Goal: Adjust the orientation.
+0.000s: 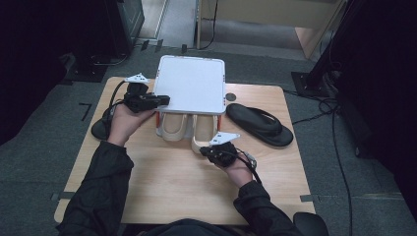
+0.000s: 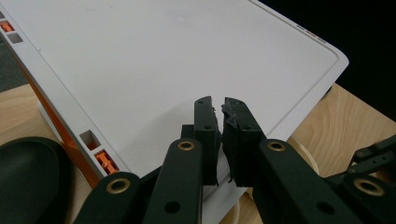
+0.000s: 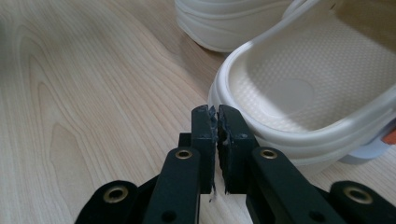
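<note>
At frame center, my clenched left gripper steadies the rack while my clenched, empty right gripper nudges the clog under it.

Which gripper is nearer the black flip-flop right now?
Right. The right gripper sits by the cream clog's heel, just left of the black flip-flop; the left gripper is across the white rack.
</note>
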Motion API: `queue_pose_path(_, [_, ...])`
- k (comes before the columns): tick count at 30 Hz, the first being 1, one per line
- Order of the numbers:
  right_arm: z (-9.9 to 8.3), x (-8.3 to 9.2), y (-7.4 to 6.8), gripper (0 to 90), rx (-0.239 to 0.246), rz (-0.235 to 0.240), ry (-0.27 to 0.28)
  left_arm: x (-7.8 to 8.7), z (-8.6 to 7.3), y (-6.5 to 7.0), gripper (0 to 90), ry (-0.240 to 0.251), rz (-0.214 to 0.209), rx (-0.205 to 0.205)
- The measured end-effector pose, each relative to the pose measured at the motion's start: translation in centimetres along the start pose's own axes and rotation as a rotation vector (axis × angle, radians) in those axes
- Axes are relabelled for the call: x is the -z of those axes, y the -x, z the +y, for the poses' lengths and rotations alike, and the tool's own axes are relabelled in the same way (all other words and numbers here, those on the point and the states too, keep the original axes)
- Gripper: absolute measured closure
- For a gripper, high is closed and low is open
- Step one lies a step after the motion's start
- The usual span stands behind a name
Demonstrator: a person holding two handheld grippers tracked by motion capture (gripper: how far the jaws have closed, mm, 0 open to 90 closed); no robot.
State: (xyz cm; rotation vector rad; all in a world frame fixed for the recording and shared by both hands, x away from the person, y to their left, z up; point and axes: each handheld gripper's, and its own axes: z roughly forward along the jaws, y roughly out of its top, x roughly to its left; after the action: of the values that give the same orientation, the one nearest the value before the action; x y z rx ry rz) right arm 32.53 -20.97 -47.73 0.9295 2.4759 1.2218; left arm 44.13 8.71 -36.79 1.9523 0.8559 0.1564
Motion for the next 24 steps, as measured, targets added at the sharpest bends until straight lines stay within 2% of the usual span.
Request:
queue_pose_path(7, [0.6,-0.6,0.2,85.6,0.015,0.014,0.012,0.0,0.0,0.0,84.2,-0.001,-0.004,0.004])
queue_pose_path(14, [1.0,-0.9,1.4,84.3,-0.001,-0.028,0.017,0.1,-0.1,0.1,84.1,0.001,-0.008,0.006])
queue_pose_path(18, [1.0,-0.9,2.3,81.9,-0.033,-0.043,0.024,0.3,-0.1,0.0,84.1,0.001,-0.014,0.017])
queue_pose_path(21, [0.8,-1.0,2.7,79.9,-0.094,-0.020,0.032,0.3,-0.2,0.0,83.3,0.000,-0.012,0.020])
queue_pose_path(24, [0.6,-0.9,2.4,78.7,-0.090,-0.020,0.022,0.4,-0.1,0.0,80.8,-0.002,-0.011,0.024])
